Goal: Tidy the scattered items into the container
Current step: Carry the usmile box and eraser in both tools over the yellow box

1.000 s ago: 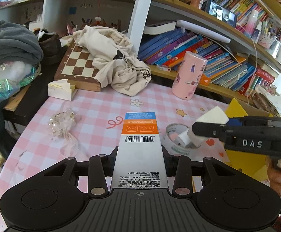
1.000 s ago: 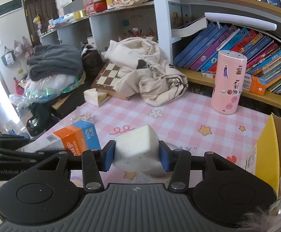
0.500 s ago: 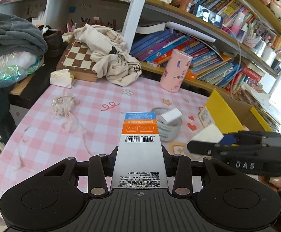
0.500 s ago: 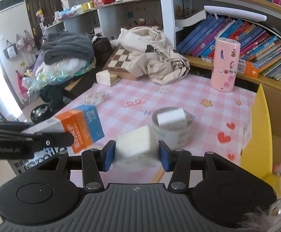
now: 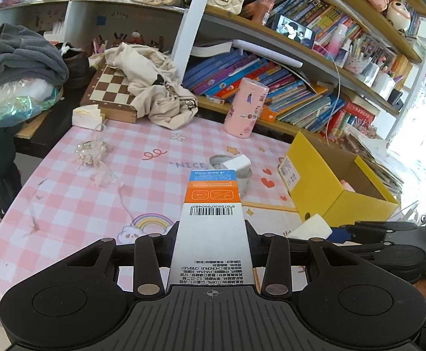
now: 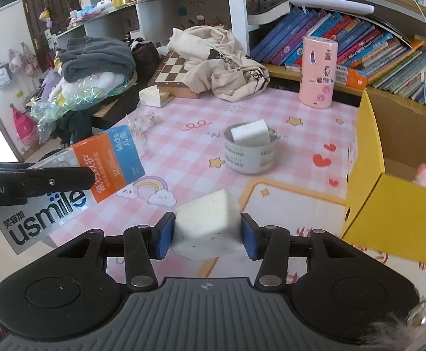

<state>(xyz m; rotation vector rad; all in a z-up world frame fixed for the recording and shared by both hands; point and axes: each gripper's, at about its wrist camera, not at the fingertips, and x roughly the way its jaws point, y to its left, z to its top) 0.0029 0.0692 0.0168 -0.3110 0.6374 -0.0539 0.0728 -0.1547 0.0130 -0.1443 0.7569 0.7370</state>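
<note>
Left wrist view first: the left gripper (image 5: 211, 247) is clamped tight on a long toothpaste box (image 5: 211, 219), jaws nearly closed around its narrow sides, and the box is held off the table (image 5: 66, 204), barcode face up, pointing toward 12 o'clock. Past its tip a tape roll (image 5: 231, 172) is seen on the pink checked cloth with a white block (image 5: 237, 162) propped on top of it. The yellow box (image 5: 341, 187) is parked at about 2 o'clock, open, with something pink tucked inside. A pink cylinder (image 5: 246, 108) is stood upright at 12 o'clock near the bookshelf, and a beaded tangle (image 5: 92, 153) is left lying at 10 o'clock.

Right wrist view: the right gripper (image 6: 207, 232) is closed partway on a white sponge (image 6: 207, 228), both blue pads (image 6: 164, 235) pressed flat against its sides, sponge lifted clear of the table. The yellow box is found at 3 o'clock here, just beside the gripper, not under it. The toothpaste box is seen at 9 o'clock, tilted, pinched by the other gripper. The tape roll is spotted at 12 o'clock.
</note>
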